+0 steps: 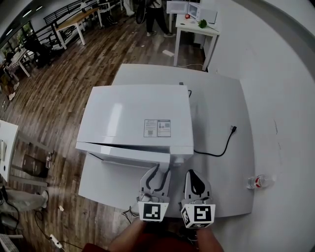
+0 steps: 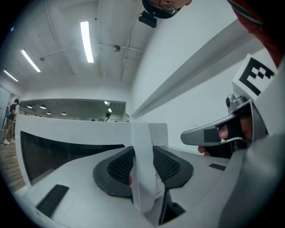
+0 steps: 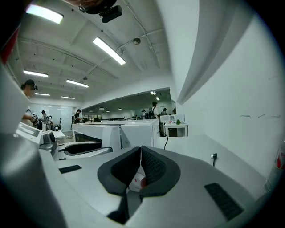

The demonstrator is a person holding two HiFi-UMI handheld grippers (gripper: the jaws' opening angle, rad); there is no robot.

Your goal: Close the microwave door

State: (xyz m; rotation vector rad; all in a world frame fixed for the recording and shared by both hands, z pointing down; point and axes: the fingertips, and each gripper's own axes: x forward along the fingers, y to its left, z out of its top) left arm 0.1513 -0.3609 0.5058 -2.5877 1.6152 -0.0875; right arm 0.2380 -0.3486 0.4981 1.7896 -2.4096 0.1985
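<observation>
A white microwave [image 1: 138, 115] stands on a white table [image 1: 221, 108] with its door [image 1: 129, 158] slightly ajar toward me. My left gripper [image 1: 160, 172] is at the door's right end. In the left gripper view its jaws [image 2: 143, 159] are shut on the white upright door handle [image 2: 141, 133], a pad pressed to each side. My right gripper [image 1: 196, 178] hovers just right of it, beside the microwave's front corner, shut with nothing between its pads [image 3: 140, 156]. The left gripper [image 3: 84, 149] also shows in the right gripper view.
A black power cord with its plug [image 1: 227, 140] lies on the table right of the microwave. A plastic bottle [image 1: 259, 181] lies near the table's right edge by the white wall. Farther back stand another white table [image 1: 197, 27] and a person [image 1: 155, 15].
</observation>
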